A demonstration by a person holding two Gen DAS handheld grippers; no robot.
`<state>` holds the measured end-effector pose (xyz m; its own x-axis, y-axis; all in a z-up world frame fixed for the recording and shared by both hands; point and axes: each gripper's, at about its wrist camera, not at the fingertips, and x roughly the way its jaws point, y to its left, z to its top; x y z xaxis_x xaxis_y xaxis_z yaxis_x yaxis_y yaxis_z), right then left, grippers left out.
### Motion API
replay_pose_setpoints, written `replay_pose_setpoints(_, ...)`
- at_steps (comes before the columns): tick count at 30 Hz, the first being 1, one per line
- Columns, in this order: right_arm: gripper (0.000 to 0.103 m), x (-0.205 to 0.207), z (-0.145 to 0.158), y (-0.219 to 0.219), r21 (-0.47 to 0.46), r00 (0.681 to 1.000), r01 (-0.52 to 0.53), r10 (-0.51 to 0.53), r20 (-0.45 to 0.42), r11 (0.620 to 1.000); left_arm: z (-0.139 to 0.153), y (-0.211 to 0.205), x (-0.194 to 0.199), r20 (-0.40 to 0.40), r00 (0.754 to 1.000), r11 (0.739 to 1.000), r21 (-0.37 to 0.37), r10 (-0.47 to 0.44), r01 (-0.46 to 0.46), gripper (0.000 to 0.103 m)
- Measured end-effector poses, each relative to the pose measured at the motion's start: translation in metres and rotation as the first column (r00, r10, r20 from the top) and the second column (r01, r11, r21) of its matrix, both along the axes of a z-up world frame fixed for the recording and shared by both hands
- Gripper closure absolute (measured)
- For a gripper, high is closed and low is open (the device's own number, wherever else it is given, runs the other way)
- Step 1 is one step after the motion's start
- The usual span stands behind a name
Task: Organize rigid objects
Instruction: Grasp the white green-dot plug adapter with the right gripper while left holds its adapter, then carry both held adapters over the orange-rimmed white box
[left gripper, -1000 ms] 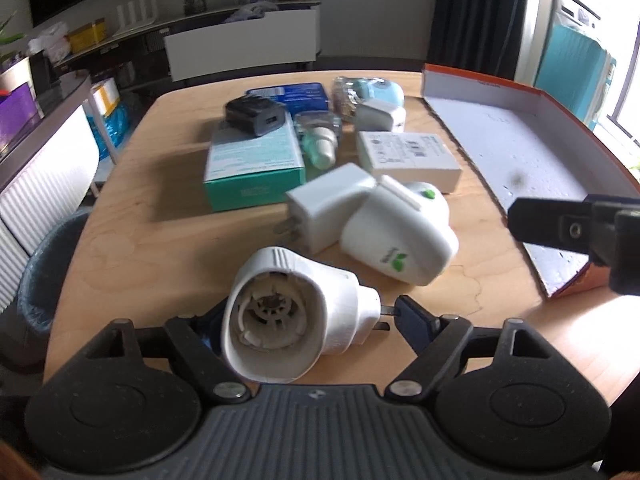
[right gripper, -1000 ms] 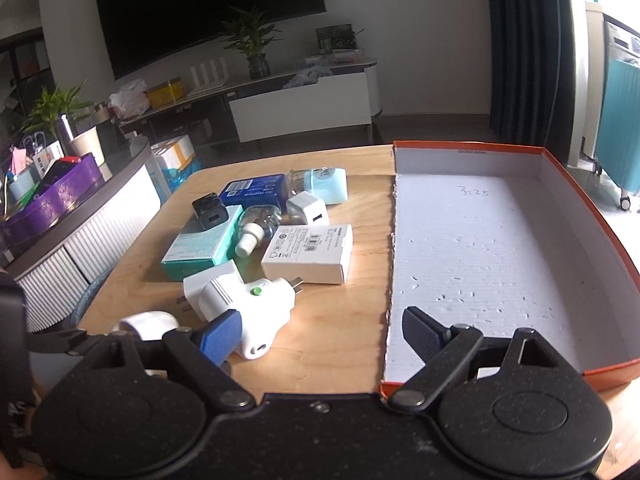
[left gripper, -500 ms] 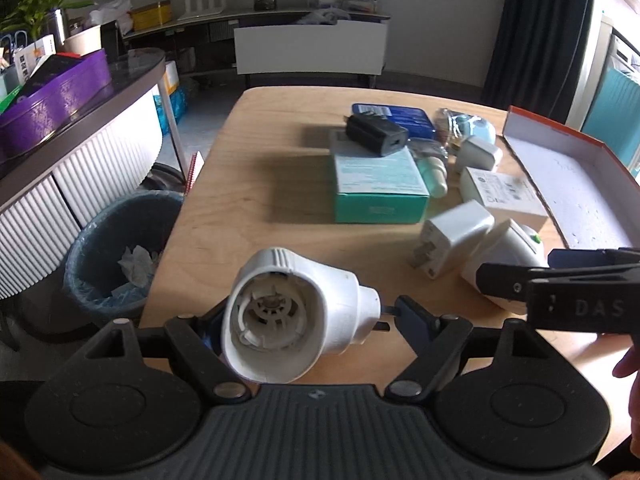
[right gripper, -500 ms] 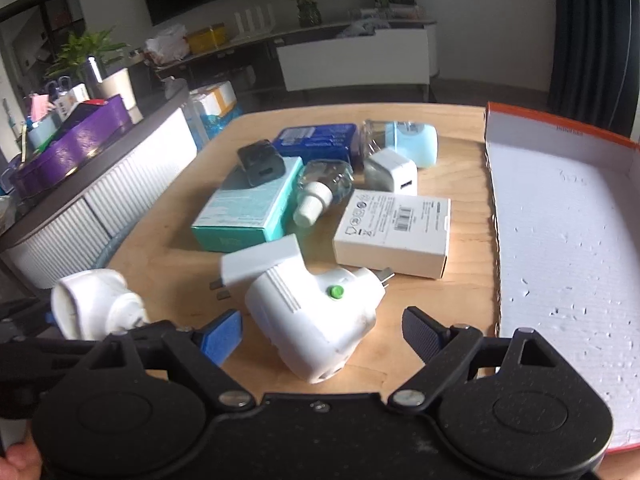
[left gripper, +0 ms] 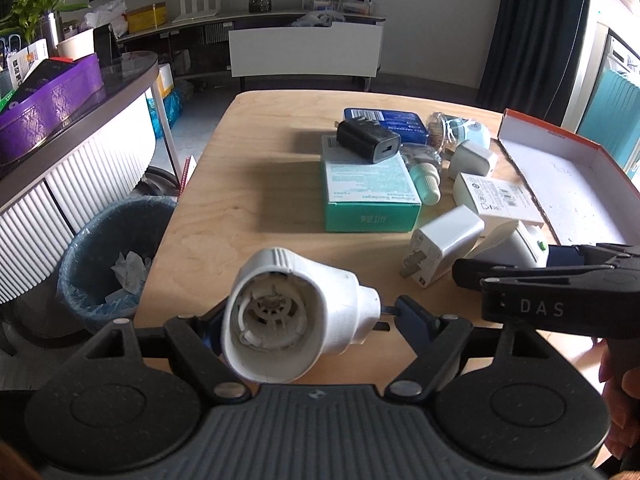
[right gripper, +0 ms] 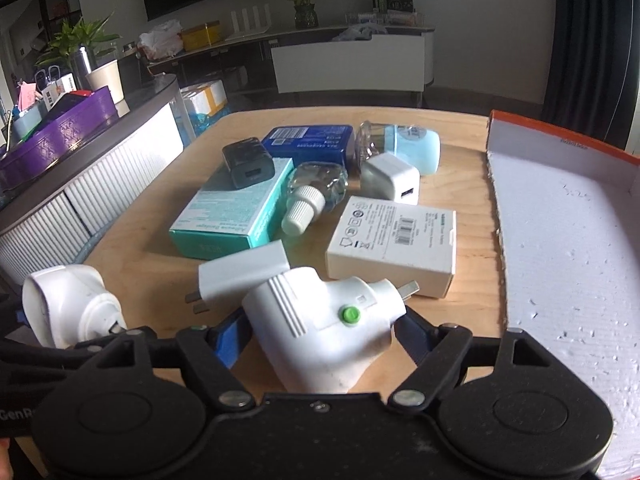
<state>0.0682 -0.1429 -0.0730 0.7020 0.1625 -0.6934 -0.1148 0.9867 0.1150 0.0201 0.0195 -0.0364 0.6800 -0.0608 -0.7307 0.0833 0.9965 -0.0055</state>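
My left gripper [left gripper: 308,316] is shut on a white round plug-in unit [left gripper: 288,316], held above the near edge of the wooden table [left gripper: 256,200]. My right gripper [right gripper: 324,324] is closing its jaws around a white plug with a green button [right gripper: 328,320]; both pads touch its sides. This plug lies on the table against a flat white charger [right gripper: 244,268]. From the left wrist view the right gripper [left gripper: 560,280] reaches in from the right over that plug [left gripper: 516,246].
Behind lie a teal box [right gripper: 236,208] with a black charger [right gripper: 248,162] on it, a small bottle [right gripper: 316,192], a white carton [right gripper: 396,240], a white cube charger [right gripper: 390,176] and a blue box [right gripper: 308,144]. An orange-rimmed tray [right gripper: 560,220] lies at right. A bin [left gripper: 108,264] stands left of the table.
The right gripper has swung from the tray's edge to the green-button plug and closed in on it. The left gripper has drawn back leftward, still holding the round unit.
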Motion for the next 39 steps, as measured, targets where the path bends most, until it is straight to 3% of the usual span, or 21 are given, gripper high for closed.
replay_pose_setpoints(3, 0.013, -0.004, 0.005, -0.007, 0.014, 1.0, 0.013, -0.014, 0.012, 1.0, 0.004, -0.003, 0.0, 0.005, 1.0, 1.0, -0.008, -0.005, 0.005, 0.019)
replay_pose_setpoints(5, 0.025, -0.008, 0.01, -0.012, 0.019, 1.0, 0.024, -0.024, 0.016, 1.0, 0.006, -0.006, 0.0, 0.011, 1.0, 1.0, -0.011, -0.012, 0.013, 0.019)
replay_pose_setpoints(6, 0.026, -0.01, 0.012, -0.014, 0.016, 0.999, 0.031, -0.032, 0.019, 0.999, 0.008, -0.008, 0.0, 0.014, 1.0, 1.0, -0.014, -0.017, 0.017, 0.019)
replay_pose_setpoints(39, 0.026, -0.033, 0.054, -0.086, 0.052, 0.975, 0.183, -0.188, 0.123, 0.982, 0.039, -0.077, 0.016, 0.1, 0.983, 0.986, -0.037, -0.157, 0.161, 0.018)
